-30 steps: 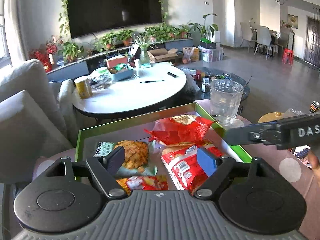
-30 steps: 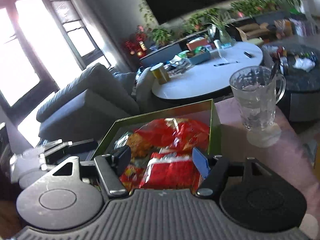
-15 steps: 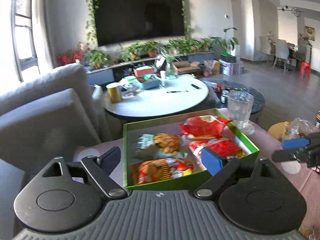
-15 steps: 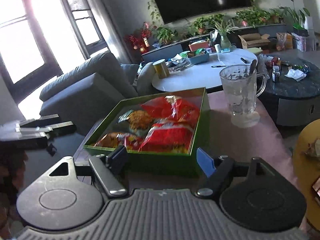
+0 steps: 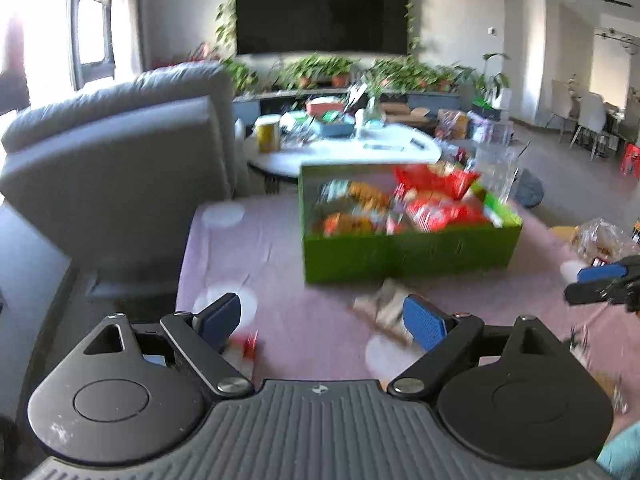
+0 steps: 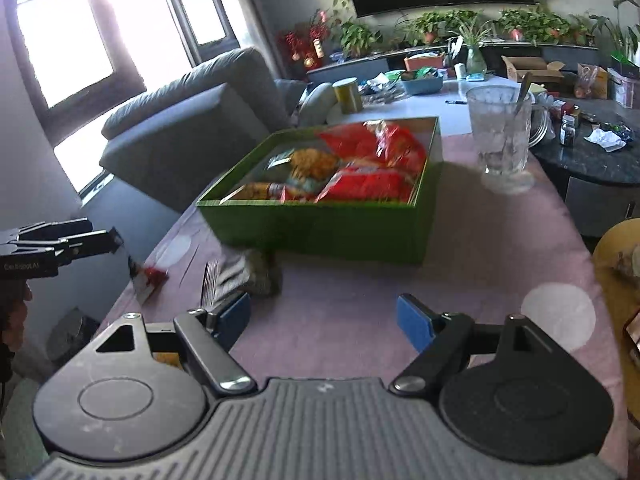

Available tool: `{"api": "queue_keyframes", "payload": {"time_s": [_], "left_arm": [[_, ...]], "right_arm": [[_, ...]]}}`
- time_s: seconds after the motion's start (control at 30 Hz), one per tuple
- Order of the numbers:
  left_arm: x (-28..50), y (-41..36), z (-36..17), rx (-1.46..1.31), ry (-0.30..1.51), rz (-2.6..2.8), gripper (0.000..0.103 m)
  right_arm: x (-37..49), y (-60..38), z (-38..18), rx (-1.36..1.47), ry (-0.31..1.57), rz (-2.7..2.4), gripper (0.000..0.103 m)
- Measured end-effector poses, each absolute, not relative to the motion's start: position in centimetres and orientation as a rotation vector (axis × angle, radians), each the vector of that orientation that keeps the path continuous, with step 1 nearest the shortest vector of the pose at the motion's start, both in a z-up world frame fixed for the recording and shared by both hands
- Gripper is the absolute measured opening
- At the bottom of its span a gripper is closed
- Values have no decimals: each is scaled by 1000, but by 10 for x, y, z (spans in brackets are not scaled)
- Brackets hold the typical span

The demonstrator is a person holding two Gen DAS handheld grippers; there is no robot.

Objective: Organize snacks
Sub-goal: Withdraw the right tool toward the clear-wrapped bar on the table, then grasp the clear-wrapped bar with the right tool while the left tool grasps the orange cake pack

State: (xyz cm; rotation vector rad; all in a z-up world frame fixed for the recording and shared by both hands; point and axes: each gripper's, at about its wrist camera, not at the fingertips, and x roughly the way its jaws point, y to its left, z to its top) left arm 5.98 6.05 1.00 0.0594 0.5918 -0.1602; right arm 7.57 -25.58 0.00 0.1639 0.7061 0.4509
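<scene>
Left claw (image 5: 320, 320): standing wide and empty above the pink tablecloth (image 5: 320, 248); nothing is sitting between its blue pads, which suggests it is heading for a loose packet.
Right claw (image 6: 322, 318): hovering with a moderate gap and gripping nothing; only bare cloth is showing between its pads.
Pale packet (image 6: 244, 272): lying on the cloth at about 11 o'clock from the right claw, just in front of the box's near wall; in the left view it is sitting at 1 o'clock, partly behind the right pad. Probably the next snack to be boxed.
Red-and-white packet (image 6: 146, 280): lying near the table's left edge at 10 o'clock in the right view, under the tip of the other claw; blur is making its print unreadable.
Loose snacks, count: two in plain view outside the box.
Green box (image 6: 320, 228): sitting at 12 o'clock beyond the loose packets, open-topped, serving as the collecting place.
Snacks in box (image 6: 352, 164): lying flat and overlapping, so as to fit under the rim; red ones at the right, orange ones at the left. About five, though overlap is making the count uncertain.
Glass mug (image 6: 500, 140): one, standing at 1 o'clock beside the box, a spoon leaning in it; apart from the sorting.
Progress, judged: most snacks are boxed; two are waiting.
</scene>
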Motion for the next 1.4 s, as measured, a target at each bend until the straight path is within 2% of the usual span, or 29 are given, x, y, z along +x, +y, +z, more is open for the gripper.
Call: {"api": "queue_keyframes", "payload": {"time_s": [0.4,0.67,0.9,1.13,1.4], "left_arm": [[12,66,-40,75,750,-108,87],[7,67,-42,24,778,-79,87],[6,60,-42,25,788,-90,87],[13,64,-43,-77,827,-39,88],[9,65,-43,-93,880,14,88]], "right_arm": [[11,-256,-34,-80,804,559,79],[-9,-252,-54,-235,833,529,79],[7,-257,-50,-152,839,411,72],[20,-255,-30,21,746,396,72],[22,-243,-25,42,726,465,72]]}}
